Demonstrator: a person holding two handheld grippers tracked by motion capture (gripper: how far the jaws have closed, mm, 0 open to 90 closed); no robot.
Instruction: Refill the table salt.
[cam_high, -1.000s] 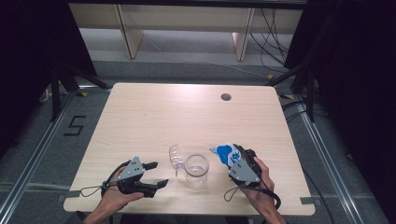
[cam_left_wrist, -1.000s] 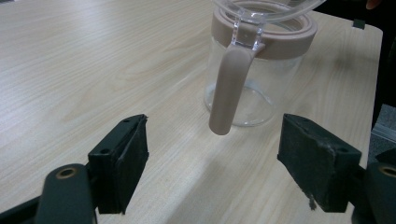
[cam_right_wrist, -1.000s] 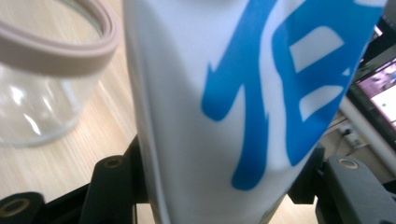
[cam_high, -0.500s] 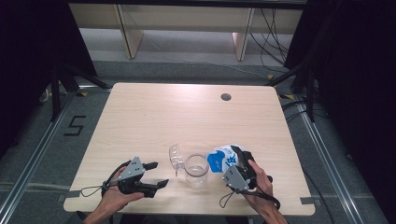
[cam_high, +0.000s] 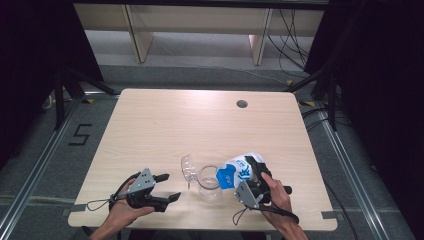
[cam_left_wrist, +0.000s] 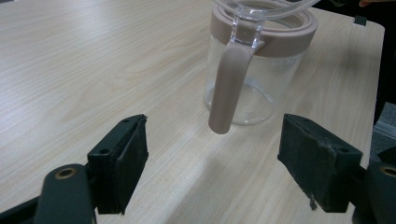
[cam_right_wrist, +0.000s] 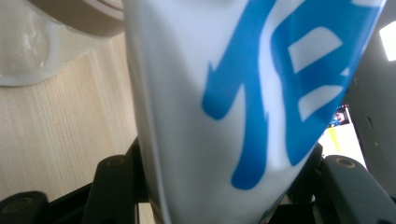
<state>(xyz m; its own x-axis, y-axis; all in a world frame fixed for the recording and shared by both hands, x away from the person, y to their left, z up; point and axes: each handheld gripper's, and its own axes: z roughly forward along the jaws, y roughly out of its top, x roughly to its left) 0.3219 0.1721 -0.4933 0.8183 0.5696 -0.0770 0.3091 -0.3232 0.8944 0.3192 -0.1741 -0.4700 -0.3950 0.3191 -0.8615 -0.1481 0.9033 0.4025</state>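
Pinching the blue-and-white carton (cam_high: 239, 171) in my right gripper (cam_high: 255, 176), tipped toward the clear jug (cam_high: 207, 181) on the table (cam_high: 200, 120). Left gripper (cam_high: 165, 187) fingers spread wide, pointing at the jug's handle (cam_left_wrist: 227, 88).

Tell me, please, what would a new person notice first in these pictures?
Most striking is the white and blue pouch, clamped in the right gripper and tipped toward the clear jar near the table's front edge. The jar has a beige rim and handle and its clear lid is flipped open. To its left, the left gripper is open, its jaws aimed at the handle without touching it.
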